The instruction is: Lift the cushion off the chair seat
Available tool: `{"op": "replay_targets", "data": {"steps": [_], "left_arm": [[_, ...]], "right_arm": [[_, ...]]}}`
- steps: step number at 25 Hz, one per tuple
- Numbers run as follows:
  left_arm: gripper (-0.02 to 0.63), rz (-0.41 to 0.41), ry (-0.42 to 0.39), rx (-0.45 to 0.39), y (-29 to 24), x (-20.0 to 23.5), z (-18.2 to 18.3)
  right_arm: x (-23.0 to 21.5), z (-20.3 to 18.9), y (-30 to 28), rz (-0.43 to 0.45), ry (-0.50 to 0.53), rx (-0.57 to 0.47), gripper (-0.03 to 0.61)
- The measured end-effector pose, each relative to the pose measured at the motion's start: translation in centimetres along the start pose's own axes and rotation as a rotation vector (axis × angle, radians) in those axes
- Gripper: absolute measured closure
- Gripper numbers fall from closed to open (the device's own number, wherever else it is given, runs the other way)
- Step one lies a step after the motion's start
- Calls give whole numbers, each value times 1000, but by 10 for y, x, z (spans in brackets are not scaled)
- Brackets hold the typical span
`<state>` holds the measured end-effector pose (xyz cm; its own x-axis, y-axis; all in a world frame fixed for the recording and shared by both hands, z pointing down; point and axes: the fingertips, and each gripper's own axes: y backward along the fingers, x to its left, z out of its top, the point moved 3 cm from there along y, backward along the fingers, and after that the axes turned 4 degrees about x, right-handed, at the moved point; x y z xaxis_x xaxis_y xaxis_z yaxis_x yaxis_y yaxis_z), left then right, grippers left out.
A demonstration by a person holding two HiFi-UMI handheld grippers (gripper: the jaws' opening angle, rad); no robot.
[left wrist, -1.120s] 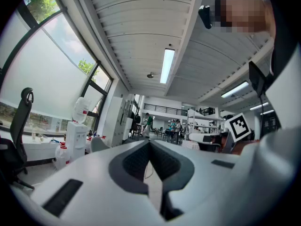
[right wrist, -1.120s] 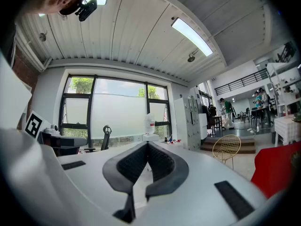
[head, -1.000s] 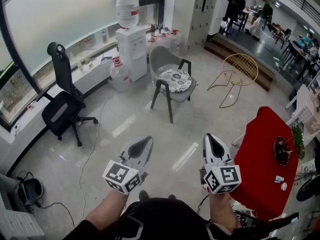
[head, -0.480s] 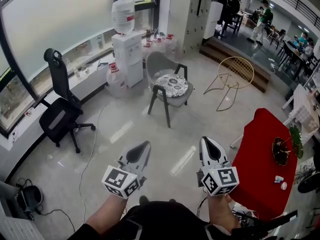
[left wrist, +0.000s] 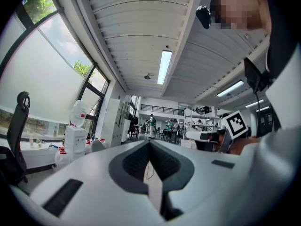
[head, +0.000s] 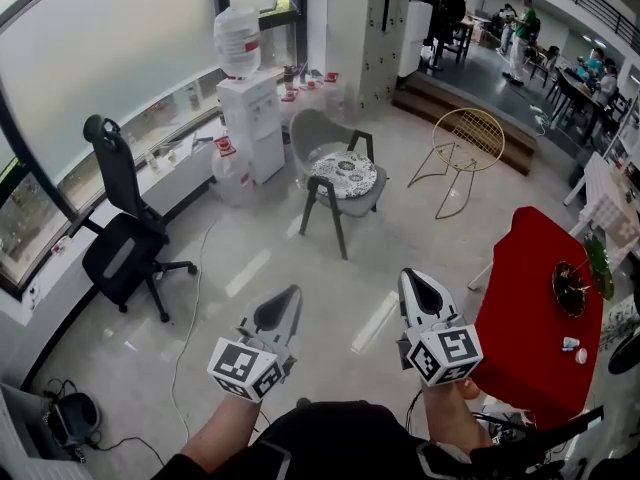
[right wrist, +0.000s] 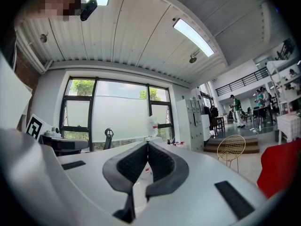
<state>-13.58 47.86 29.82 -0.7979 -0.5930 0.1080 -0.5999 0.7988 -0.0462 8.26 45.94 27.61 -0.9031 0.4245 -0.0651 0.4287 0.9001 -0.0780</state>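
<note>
While the right hand-held gripper (head: 414, 280) hovers, the cushion (head: 343, 173) seems well ahead.

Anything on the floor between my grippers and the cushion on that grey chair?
Nothing visible. Bare floor runs from the left gripper and right gripper up to the cushion on the grey chair. The office chair and a cable lie off left, the red table off right.
</note>
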Motion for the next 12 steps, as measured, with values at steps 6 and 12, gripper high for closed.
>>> {"op": "replay_targets", "data": {"steps": [6, 12], "left_arm": [[606, -17, -8, -5, 15, 21, 0], [606, -25, 0, -4, 24, 35, -4]], "right_arm": [[24, -2, -7, -13, 4, -10, 569], [39, -8, -14, -19, -2, -3, 569]]}}
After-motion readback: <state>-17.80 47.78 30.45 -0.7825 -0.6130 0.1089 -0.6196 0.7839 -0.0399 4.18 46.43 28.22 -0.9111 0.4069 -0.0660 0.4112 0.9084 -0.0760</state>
